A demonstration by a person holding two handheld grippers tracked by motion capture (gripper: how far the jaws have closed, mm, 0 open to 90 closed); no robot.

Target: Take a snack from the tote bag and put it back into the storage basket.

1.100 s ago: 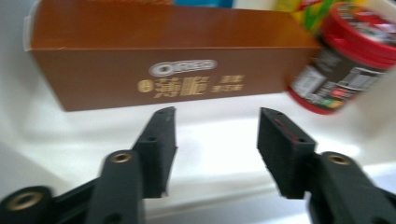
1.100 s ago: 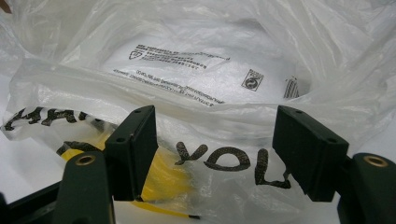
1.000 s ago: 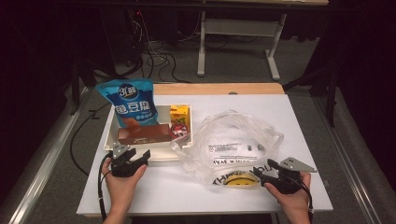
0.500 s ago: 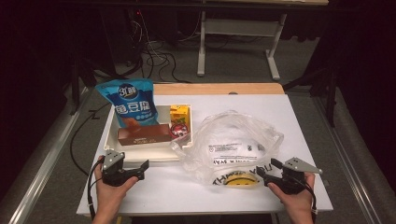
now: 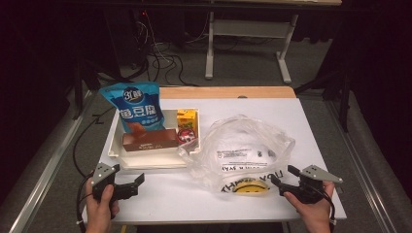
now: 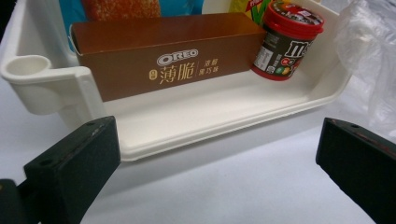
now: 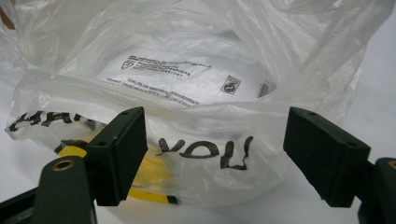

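Observation:
A white tray (image 5: 145,162) at the table's left holds a brown Oreo box (image 5: 148,141), a red M&M's tub (image 5: 186,136), a yellow carton (image 5: 187,119) and a blue snack bag (image 5: 136,109). My left gripper (image 5: 136,180) hovers in front of the tray; its jaws have just been opening and stand open with nothing between them. In the left gripper view (image 6: 217,154) they face the tray rim (image 6: 210,135), the Oreo box (image 6: 163,56) and the tub (image 6: 287,42). A clear plastic bag (image 5: 248,145) lies right of the tray. My right gripper (image 5: 283,174) is at its near edge, jaws just opening, pads (image 7: 121,144) off the bag (image 7: 187,70).
The bag carries black lettering and a yellow smiley print (image 5: 250,187) beside my right gripper. A wooden strip (image 5: 223,92) edges the table's far side. Cables (image 5: 160,58) and a desk frame (image 5: 243,43) stand on the floor beyond. Bare white tabletop (image 5: 194,199) lies between my hands.
My left hand has drawn back from the tray toward the table's front left, and its jaws have spread. The right gripper's jaws have widened at the bag's edge; that hand has hardly moved.

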